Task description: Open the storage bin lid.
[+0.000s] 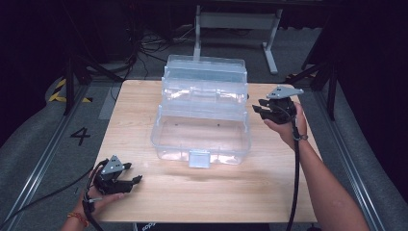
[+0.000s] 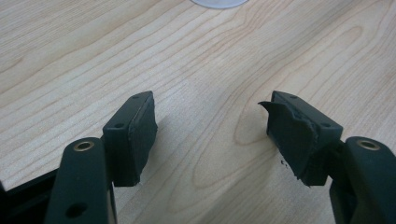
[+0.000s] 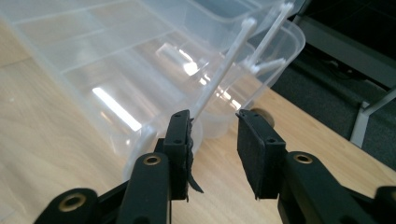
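1. The worktop (image 1: 144, 192), pale wood grain, lies under both claws; dark floor and a grey metal frame (image 1: 269, 29) stand beyond its far edge, well past the right claw.
2. The clear plastic box (image 1: 202, 125), tiered and standing open with its trays stepped back, sits mid-worktop. It lies just to the left of the right claw and well ahead and to the right of the left claw. Its front latch (image 1: 198, 158) faces the person.
3. The right claw (image 1: 263, 109) hovers at the box's right end, held in the person's right hand (image 1: 287, 126), with its cable (image 1: 294, 183) running back along the forearm. In the right gripper view, the right claw (image 3: 214, 140) is released, its jaws parted with nothing pressed between them. A thin clear hinge arm (image 3: 224, 70) of the box rises just ahead of the left jaw, and the box wall curves close in front; whether the jaw tip touches it cannot be told.
4. The left claw (image 1: 132, 182) rests low at the worktop's near left corner, well apart from the box. In the left gripper view, the left claw (image 2: 212, 128) is released, jaws wide, with bare wood between them; one pad's (image 2: 292, 135) rubber looks torn at its edge.
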Tool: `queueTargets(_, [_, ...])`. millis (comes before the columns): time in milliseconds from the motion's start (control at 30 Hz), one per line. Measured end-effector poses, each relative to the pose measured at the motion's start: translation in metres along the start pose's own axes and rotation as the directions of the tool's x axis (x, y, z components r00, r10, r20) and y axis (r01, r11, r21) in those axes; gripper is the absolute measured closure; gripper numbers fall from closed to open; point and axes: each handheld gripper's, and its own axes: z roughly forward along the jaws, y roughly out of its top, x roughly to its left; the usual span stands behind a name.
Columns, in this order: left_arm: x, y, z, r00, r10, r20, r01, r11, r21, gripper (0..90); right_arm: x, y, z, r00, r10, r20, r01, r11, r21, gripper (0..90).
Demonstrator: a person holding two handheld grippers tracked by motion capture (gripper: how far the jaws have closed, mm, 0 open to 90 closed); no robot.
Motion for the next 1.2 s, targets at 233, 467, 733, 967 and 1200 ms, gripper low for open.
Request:
queueTargets(233, [0.000,0.000,0.000,1.0000,-0.001,0.000,0.001,1.0000,0.000,33.4,0.006,-0.024,-0.007,0.9998,-0.021,-0.008,0.021,0.999,0.024,62.4])
queueTargets(467, [0.000,0.000,0.000,1.0000,-0.001,0.000,0.001,1.0000,0.000,33.4,0.012,-0.054,-0.017,0.9990,-0.042,-0.016,0.043,0.998,0.049,57.4])
queueTargets(733, [0.000,0.000,0.000,1.0000,-0.001,0.000,0.001,1.0000,0.000,33.3,0.016,-0.086,-0.028,0.9992,-0.037,-0.016,0.038,0.997,0.071,50.7])
queueTargets(967, [0.000,0.000,0.000,1.0000,0.007,-0.005,-0.007,1.0000,0.002,33.2,0.018,-0.108,-0.036,0.9992,-0.037,-0.011,0.038,0.996,0.082,45.2])
queueTargets(1200, [0.000,0.000,0.000,1.0000,-0.002,-0.001,0.002,1.0000,0.001,33.0,0.020,-0.136,-0.044,0.9997,-0.021,-0.012,0.022,0.995,0.102,41.4])
